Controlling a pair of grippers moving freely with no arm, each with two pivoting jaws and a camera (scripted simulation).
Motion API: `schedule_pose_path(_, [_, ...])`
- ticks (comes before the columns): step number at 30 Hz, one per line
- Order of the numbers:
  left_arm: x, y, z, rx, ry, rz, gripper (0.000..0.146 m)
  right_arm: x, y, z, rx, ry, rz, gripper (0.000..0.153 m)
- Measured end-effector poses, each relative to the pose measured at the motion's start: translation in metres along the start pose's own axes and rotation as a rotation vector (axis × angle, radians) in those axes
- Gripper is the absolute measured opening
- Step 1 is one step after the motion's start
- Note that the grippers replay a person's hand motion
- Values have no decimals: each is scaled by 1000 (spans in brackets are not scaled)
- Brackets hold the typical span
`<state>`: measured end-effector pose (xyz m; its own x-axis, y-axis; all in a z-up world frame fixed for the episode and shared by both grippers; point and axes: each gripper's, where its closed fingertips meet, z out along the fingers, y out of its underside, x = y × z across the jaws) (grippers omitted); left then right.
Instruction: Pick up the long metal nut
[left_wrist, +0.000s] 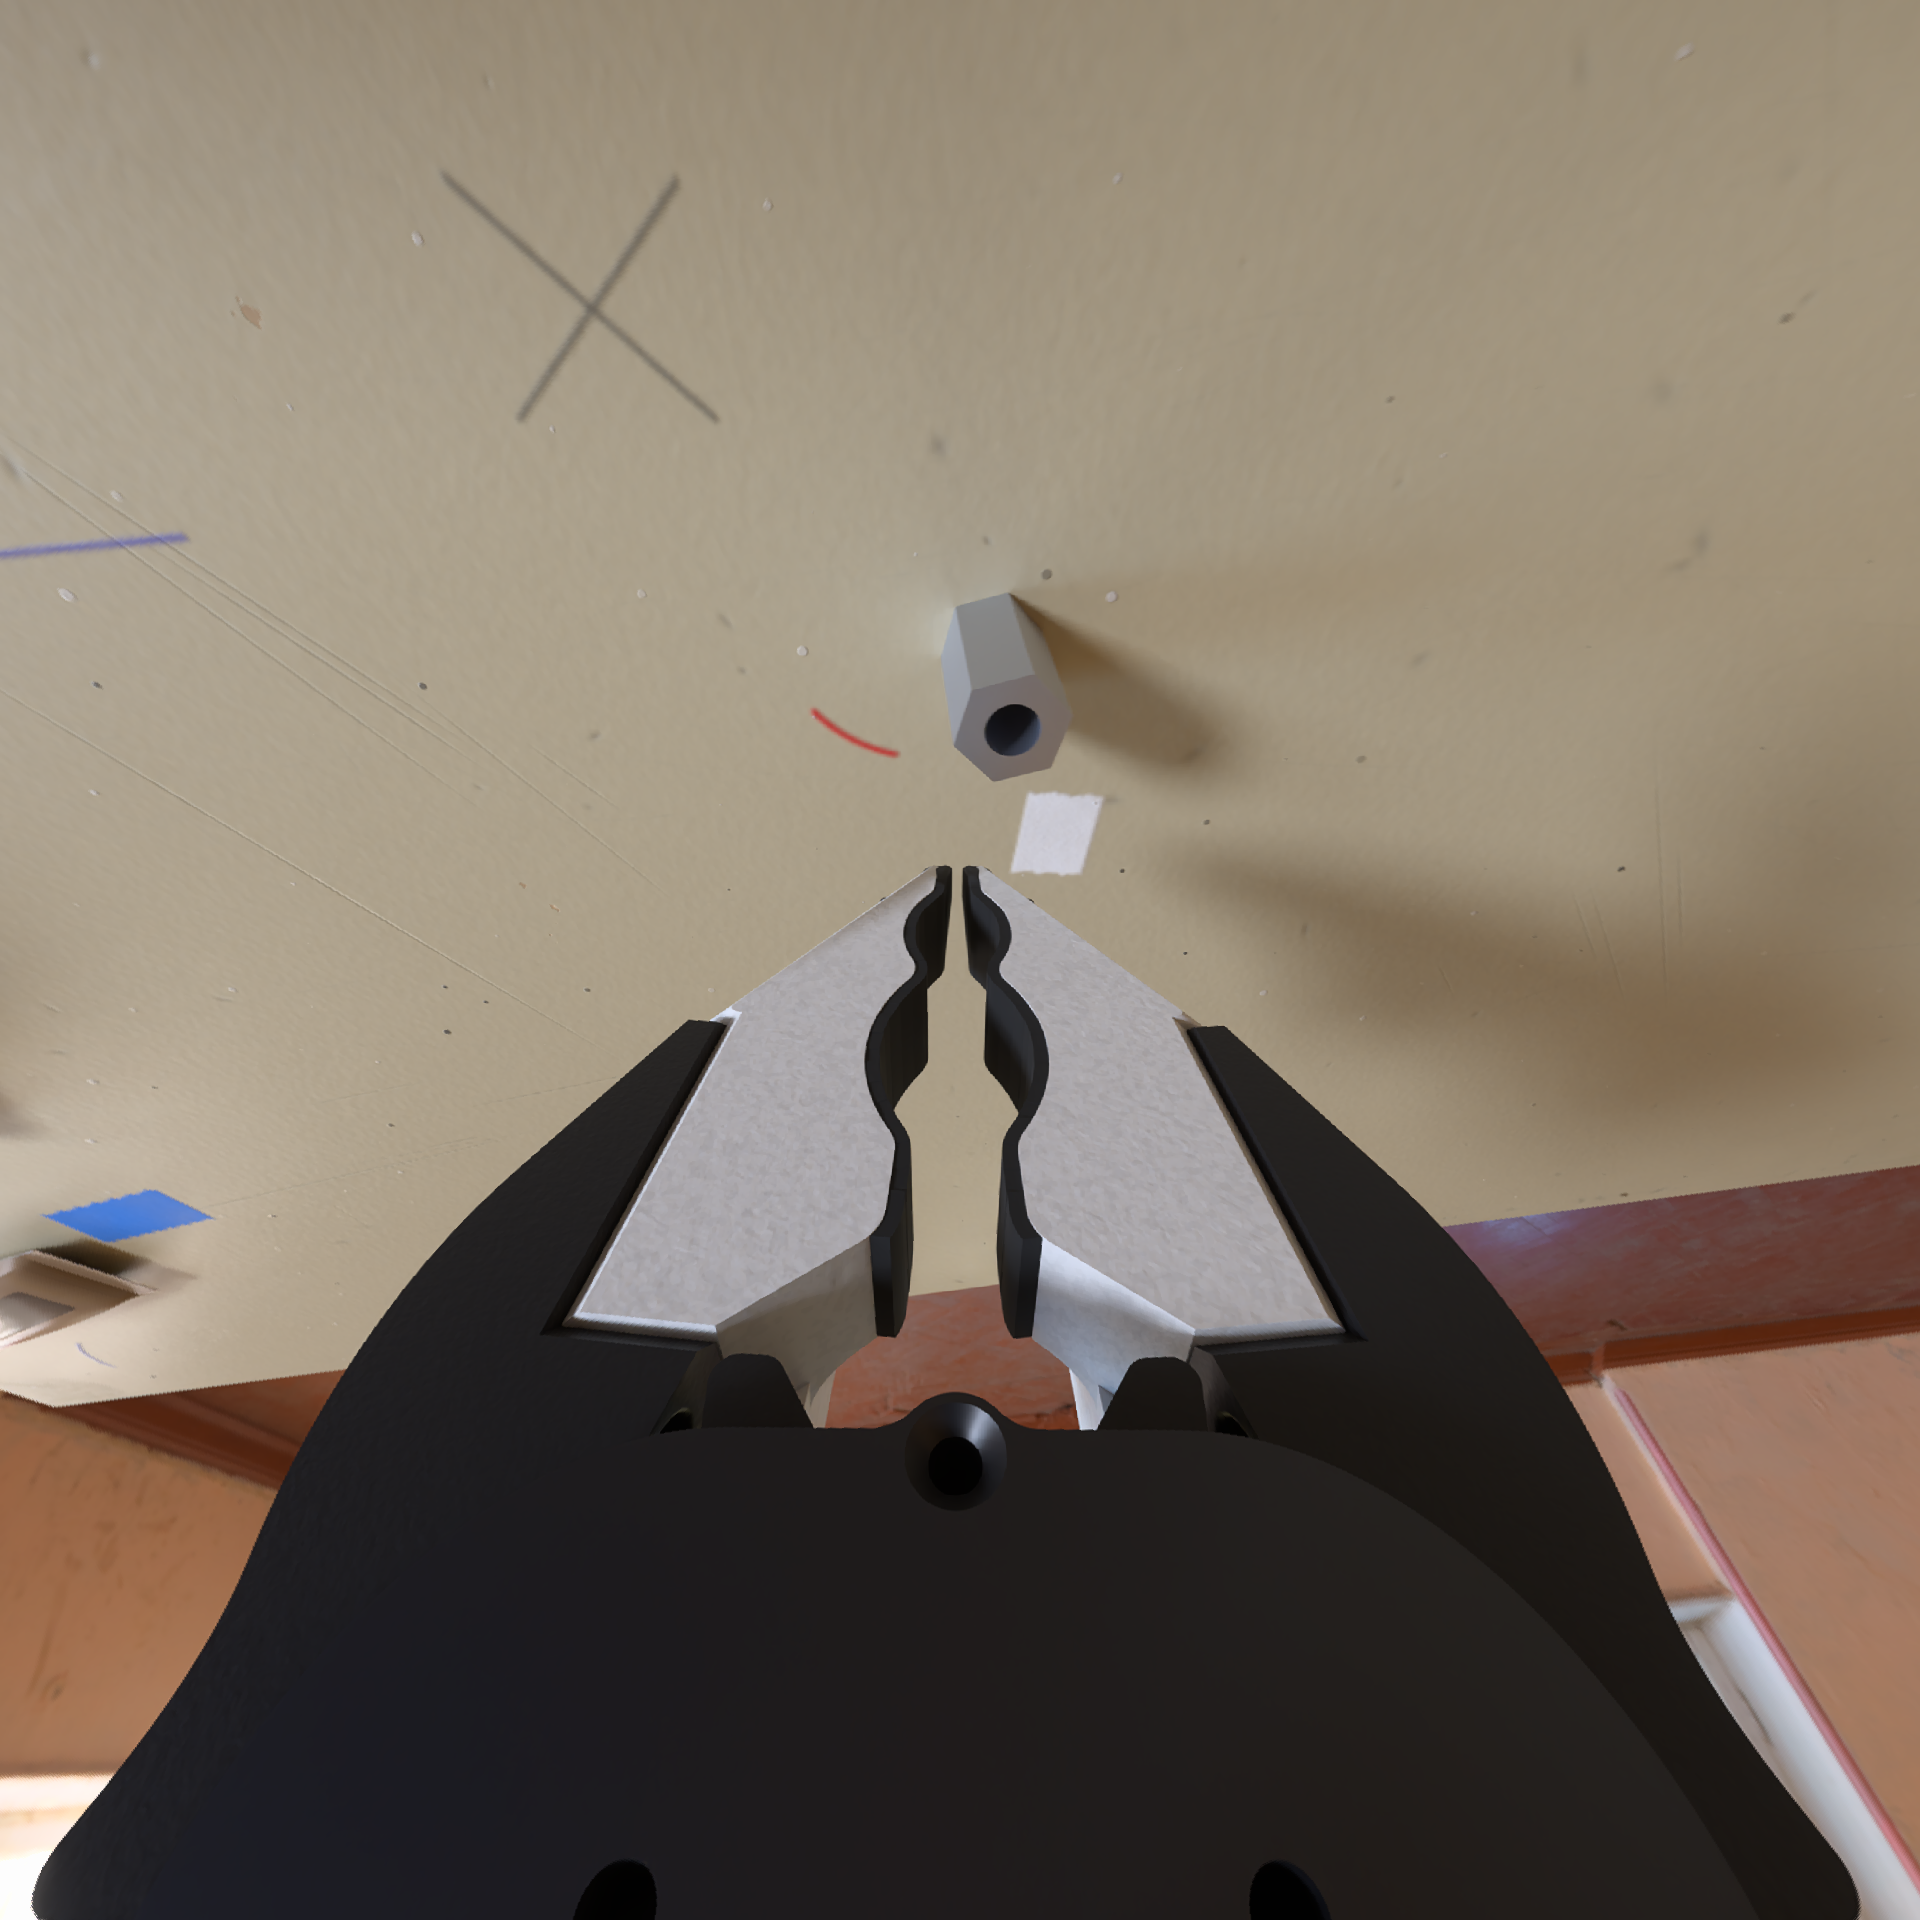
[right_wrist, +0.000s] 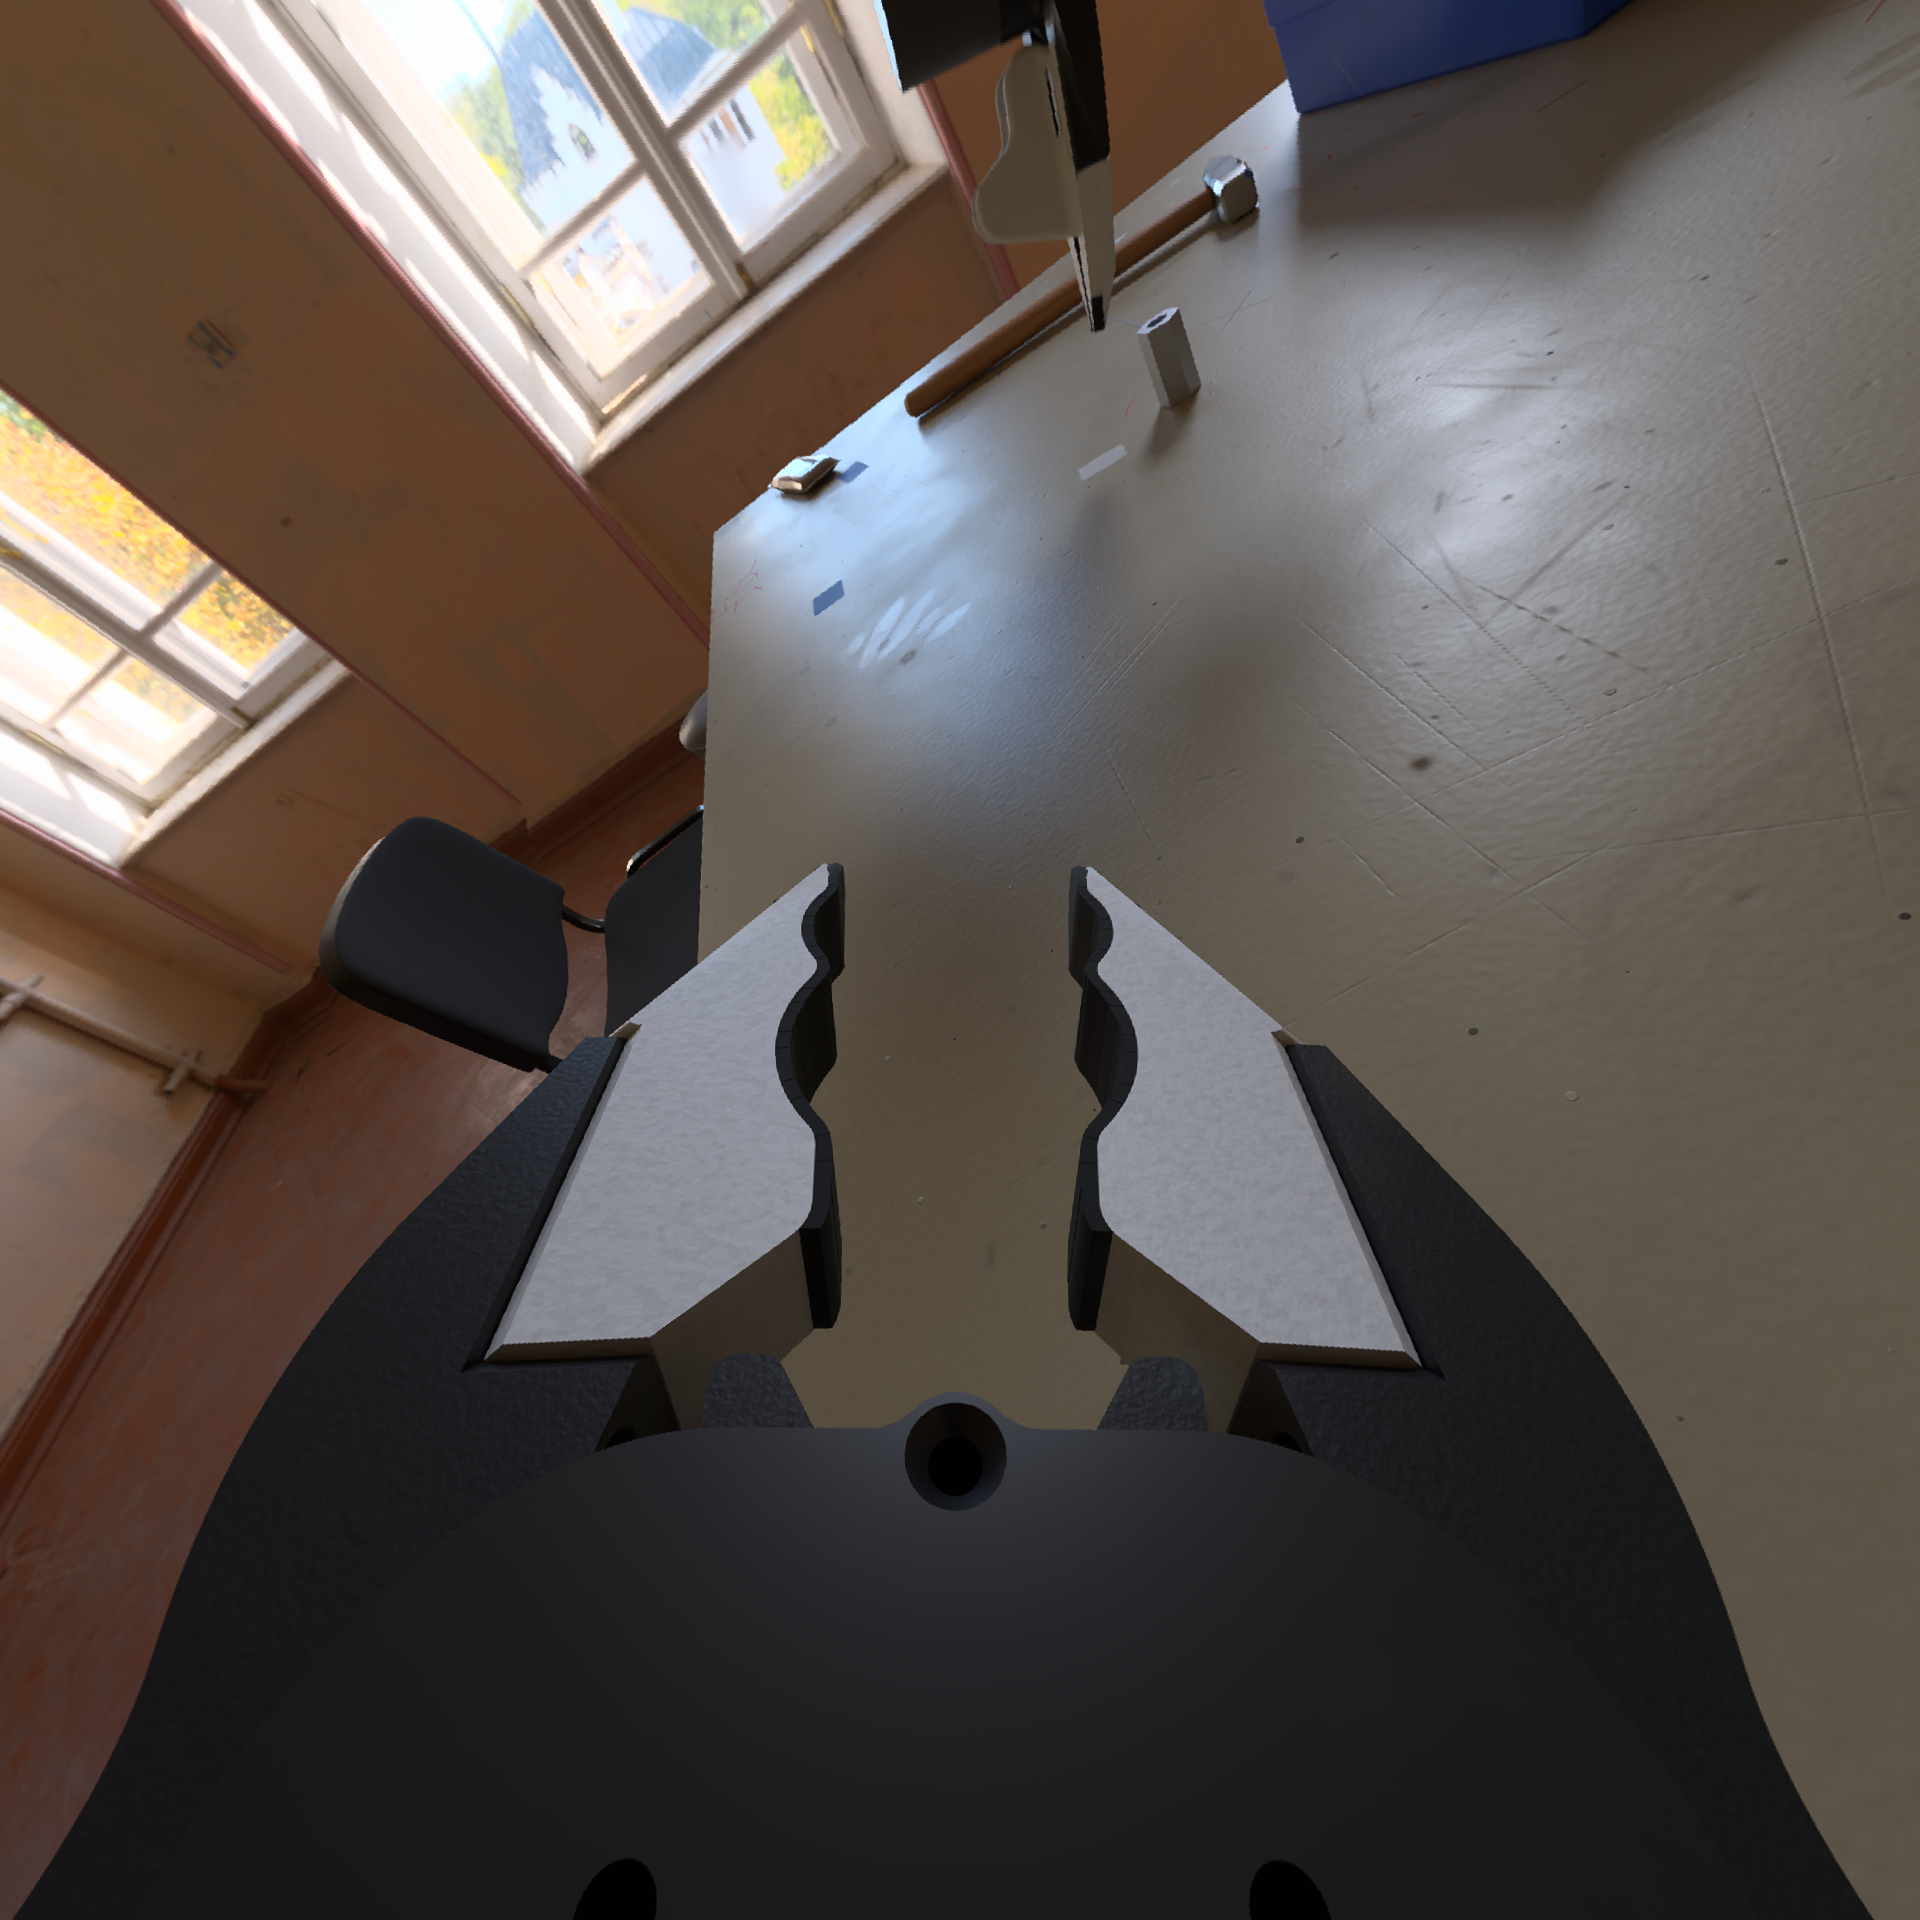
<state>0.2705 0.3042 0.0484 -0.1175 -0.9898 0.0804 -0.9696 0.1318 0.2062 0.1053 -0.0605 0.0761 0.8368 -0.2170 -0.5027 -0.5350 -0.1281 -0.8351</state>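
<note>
Standing upright on the table (left_wrist: 1351, 364), the nut (left_wrist: 1003, 688) sits just above centre in the left wrist view, bore end facing the camera. Left gripper (left_wrist: 957, 873) is clenched on nothing, tips nearly touching, and sits just below the nut in the frame, apart from it. A white patch (left_wrist: 1057, 833) lies between tips and nut, slightly right. A red arc (left_wrist: 854, 734) lies just left of the nut; a grey cross mark (left_wrist: 603, 301) occupies the upper left.

Right wrist view: right gripper (right_wrist: 956, 883) is released, jaws wide apart, over bare table (right_wrist: 1455, 831), well apart from the nut (right_wrist: 1168, 353) at upper centre right. The left gripper (right_wrist: 1049, 156) hangs at the top of the frame, tip just beside the nut's upper end. A hammer (right_wrist: 1081, 281) lies beyond the nut near the table edge. A blue box (right_wrist: 1434, 47) fills the top right corner. A chair (right_wrist: 457, 935) stands at centre left.
</note>
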Motion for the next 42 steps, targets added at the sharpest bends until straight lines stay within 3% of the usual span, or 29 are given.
schedule_pose_path(5, [1, 1, -3, 5, -16, 41, 1, -1, 3, 2, -17, 8, -11, 43])
schedule_pose_path(11, [-1, 2, -1, 0, -38, 100, 35, 0, 7, 2, -33, 17, -13, 44])
schedule_pose_path(13, [-1, 3, 1, -22, -42, 106, 39, 0, 8, 3, -38, 15, -11, 44])
schedule_pose_path(15, [0, 4, 6, -46, -31, 91, 35, 0, 8, 4, -42, 10, -10, 43])
schedule_pose_path(18, [1, 3, 8, -56, -5, 57, 9, -1, 10, 5, -50, 6, -12, 43])
schedule_pose_path(22, [3, -1, -2, -11, 19, 58, 0, 0, 8, 3, -42, 11, -11, 43])
schedule_pose_path(27, [13, -1, -21, 34, 48, 135, 0, -2, 7, 3, -34, 6, -8, 43])
schedule_pose_path(31, [12, 1, -12, 21, 28, 153, 3, -4, 9, 4, -43, 8, -18, 43])
schedule_pose_path(34, [12, -5, -2, 19, 6, 207, 33, -4, 9, 4, -44, 6, -19, 43])
schedule_pose_path(36, [11, -12, 4, 24, -9, 218, 39, -4, 10, 3, -46, 10, -21, 43])
schedule_pose_path(40, [10, -23, 15, 28, -41, 231, 40, -2, 9, 2, -43, 17, -18, 43])
schedule_pose_path(42, [7, -24, 17, 22, -77, 246, 26, -1, 9, 2, -44, 19, -14, 43])
